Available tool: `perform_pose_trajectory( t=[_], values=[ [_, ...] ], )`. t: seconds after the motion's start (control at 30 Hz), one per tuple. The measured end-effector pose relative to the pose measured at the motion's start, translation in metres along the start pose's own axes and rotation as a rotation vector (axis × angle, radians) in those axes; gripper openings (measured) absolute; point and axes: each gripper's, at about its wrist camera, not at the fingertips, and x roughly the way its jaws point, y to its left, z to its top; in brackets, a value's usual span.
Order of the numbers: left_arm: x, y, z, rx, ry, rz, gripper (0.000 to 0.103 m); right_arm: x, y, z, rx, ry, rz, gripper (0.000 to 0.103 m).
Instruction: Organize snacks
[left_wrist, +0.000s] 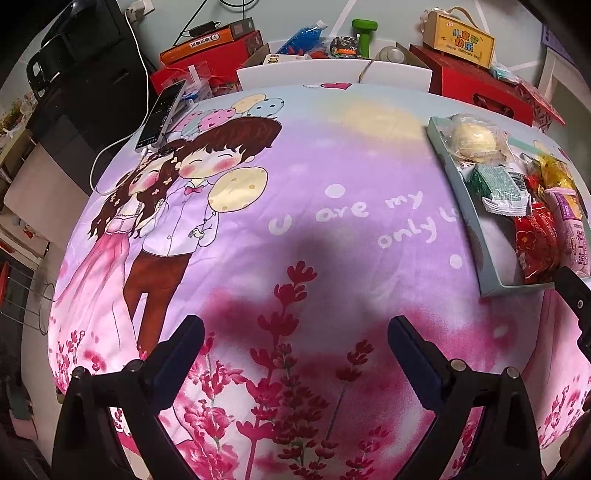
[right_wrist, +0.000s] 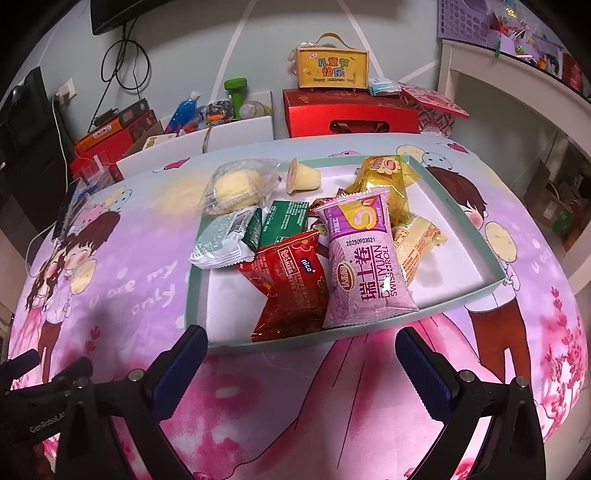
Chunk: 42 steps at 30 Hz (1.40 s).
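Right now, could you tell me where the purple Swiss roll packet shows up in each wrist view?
Left wrist: purple Swiss roll packet at the far right edge, inside the tray.
Right wrist: centre, leaning over the tray's near rim.
Shared landmark: red snack packet beside it.

Left gripper (left_wrist: 295, 332) hovered low, fingers spread wide, nothing between them. Right gripper (right_wrist: 301, 345) likewise gaped, empty, both fingers pointed forward. In right wrist view, left gripper's black body showed at lower left edge.
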Motion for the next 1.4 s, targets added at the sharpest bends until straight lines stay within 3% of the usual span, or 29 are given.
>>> perform_pose_trajectory(
  t=[0.77, 1.4],
  values=[
    [-0.011, 0.006, 0.004, -0.063, -0.075, -0.045, 0.099, 0.002, 0.006, -0.002, -0.037, 0.017, -0.021, 0.103],
    [-0.011, 0.003, 0.004, -0.054, -0.074, -0.055, 0.099, 0.003, 0.009, -0.002, -0.048, 0.021, -0.022, 0.103]
  ],
)
